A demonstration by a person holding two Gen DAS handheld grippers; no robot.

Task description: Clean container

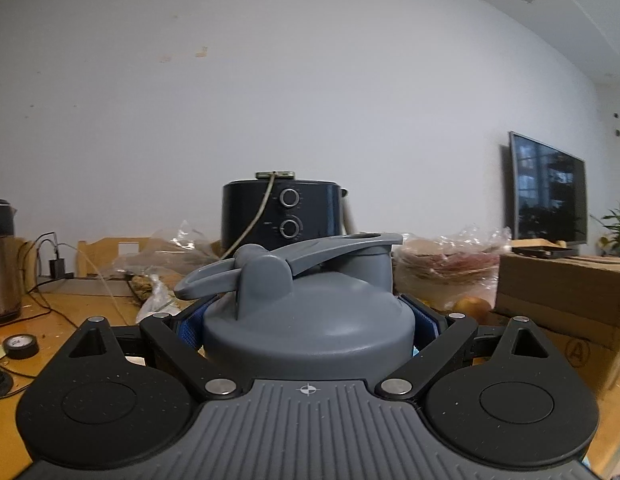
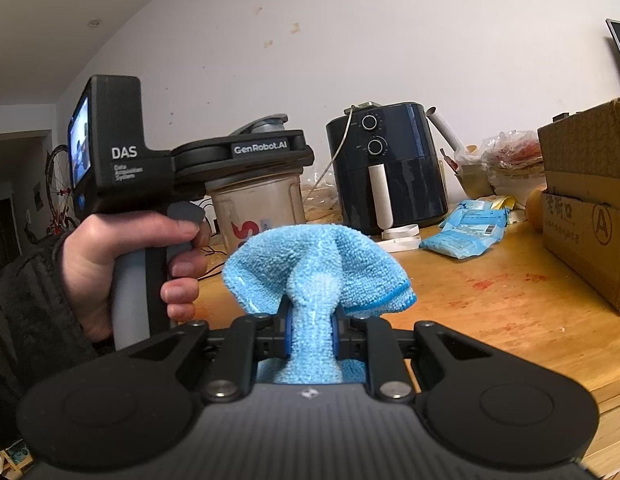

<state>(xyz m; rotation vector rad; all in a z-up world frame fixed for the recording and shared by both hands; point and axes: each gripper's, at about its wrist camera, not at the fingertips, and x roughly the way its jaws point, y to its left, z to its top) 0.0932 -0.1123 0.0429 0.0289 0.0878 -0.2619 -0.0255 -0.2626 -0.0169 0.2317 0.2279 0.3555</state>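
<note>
The container is a cloudy plastic jar (image 2: 258, 204) with a red logo and a grey flip-cap lid (image 1: 310, 312), standing upright over the wooden table (image 2: 489, 300). My left gripper (image 1: 308, 326) is shut on it just under the lid, blue pads (image 1: 425, 324) pressing both sides. In the right wrist view that gripper (image 2: 270, 152) shows from the side, with a person's hand (image 2: 110, 264) on its handle. My right gripper (image 2: 311, 336) is shut on a light blue microfibre cloth (image 2: 317, 264), which fans out just in front of the jar's lower part.
A dark air fryer (image 2: 389, 168) stands at the wall behind the jar. A cardboard box (image 2: 585, 200) sits at the right, blue packets (image 2: 465, 232) and bagged food (image 1: 441, 260) beside it. A kettle (image 1: 2, 260), cables and a tape roll (image 1: 21, 346) lie left.
</note>
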